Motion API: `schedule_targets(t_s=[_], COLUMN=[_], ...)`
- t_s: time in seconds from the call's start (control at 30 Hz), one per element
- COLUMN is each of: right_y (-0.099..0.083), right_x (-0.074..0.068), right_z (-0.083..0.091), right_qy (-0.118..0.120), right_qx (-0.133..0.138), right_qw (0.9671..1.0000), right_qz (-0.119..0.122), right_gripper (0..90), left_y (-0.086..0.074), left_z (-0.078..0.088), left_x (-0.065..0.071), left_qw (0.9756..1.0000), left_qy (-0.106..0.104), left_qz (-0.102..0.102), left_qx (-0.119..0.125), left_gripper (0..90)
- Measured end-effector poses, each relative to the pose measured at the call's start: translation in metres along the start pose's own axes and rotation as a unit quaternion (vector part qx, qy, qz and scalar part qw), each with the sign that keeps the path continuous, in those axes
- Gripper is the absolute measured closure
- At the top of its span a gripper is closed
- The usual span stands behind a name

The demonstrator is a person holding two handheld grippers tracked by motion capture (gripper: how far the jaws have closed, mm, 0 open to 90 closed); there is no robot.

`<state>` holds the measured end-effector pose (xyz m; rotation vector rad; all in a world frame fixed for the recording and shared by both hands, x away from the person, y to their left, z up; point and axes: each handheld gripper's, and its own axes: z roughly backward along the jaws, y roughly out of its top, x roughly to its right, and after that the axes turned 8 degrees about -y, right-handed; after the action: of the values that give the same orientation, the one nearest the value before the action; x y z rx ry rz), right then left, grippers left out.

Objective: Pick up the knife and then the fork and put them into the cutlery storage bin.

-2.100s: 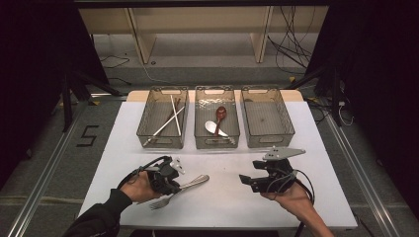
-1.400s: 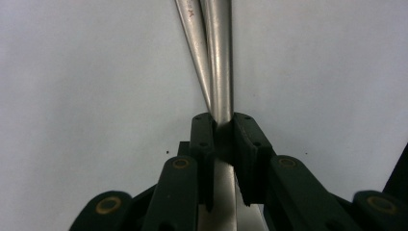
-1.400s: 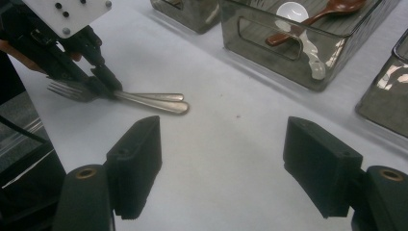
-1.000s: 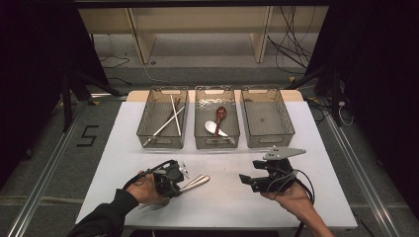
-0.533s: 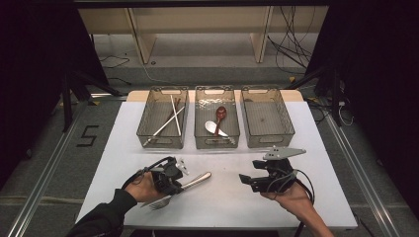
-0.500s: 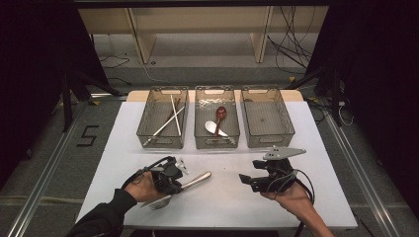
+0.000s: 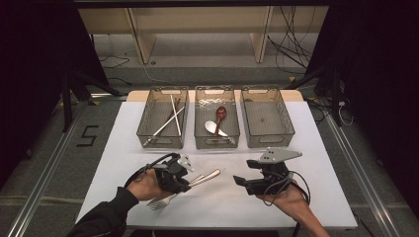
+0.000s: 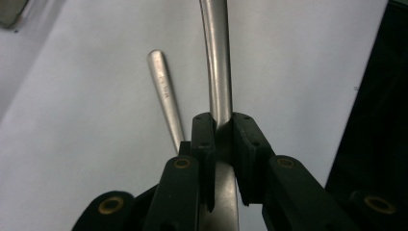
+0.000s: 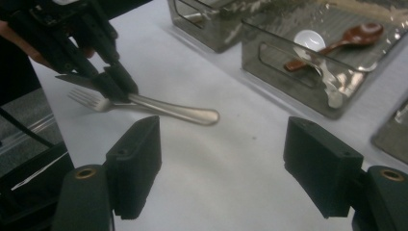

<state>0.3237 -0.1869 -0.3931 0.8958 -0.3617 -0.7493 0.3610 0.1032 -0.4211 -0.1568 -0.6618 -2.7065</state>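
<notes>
A white table (image 7: 326, 163) carries three grey bins (image 7: 163, 118) along its far edge and a fork (image 7: 160, 201) near the front edge.

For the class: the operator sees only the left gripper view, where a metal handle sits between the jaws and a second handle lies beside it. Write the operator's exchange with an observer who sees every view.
Operator: My left tool is shut on a metal handle. What does the second handle belong to?
Observer: A fork. The high view shows its tines, lying on the table near the person's edge.
Operator: What is the right tool doing?
Observer: The right tool is open, with nothing between its jaws, and it faces your left tool.
</notes>
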Motion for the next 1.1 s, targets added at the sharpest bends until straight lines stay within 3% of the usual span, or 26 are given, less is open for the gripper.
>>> schedule_targets(t_s=[0.27, 0.63, 0.93, 1.1], right_y=[0.004, 0.006, 0.002, 0.001], right_x=[-0.02, -0.048, -0.066, -0.07], right_z=[-0.004, -0.016, -0.03, -0.037], right_qy=[-0.005, -0.008, -0.025, -0.024], right_qx=[0.011, -0.006, -0.029, -0.045], right_qw=[0.998, 0.9887, 0.9697, 0.9608], right_qz=[0.061, 0.15, 0.241, 0.272], right_gripper=[30.1, 30.2, 32.2, 34.4], left_y=[0.011, 0.021, 0.03, 0.034], left_z=[0.003, 0.001, -0.001, -0.003], left_x=[0.004, 0.008, 0.014, 0.018], left_qw=[0.9998, 0.9996, 0.9989, 0.9982], left_qy=[-0.012, -0.025, -0.039, -0.047], left_qz=[-0.006, -0.014, -0.027, -0.036], left_qx=[0.011, 0.005, -0.006, -0.014], left_gripper=[79.6, 79.6, 79.6, 79.6])
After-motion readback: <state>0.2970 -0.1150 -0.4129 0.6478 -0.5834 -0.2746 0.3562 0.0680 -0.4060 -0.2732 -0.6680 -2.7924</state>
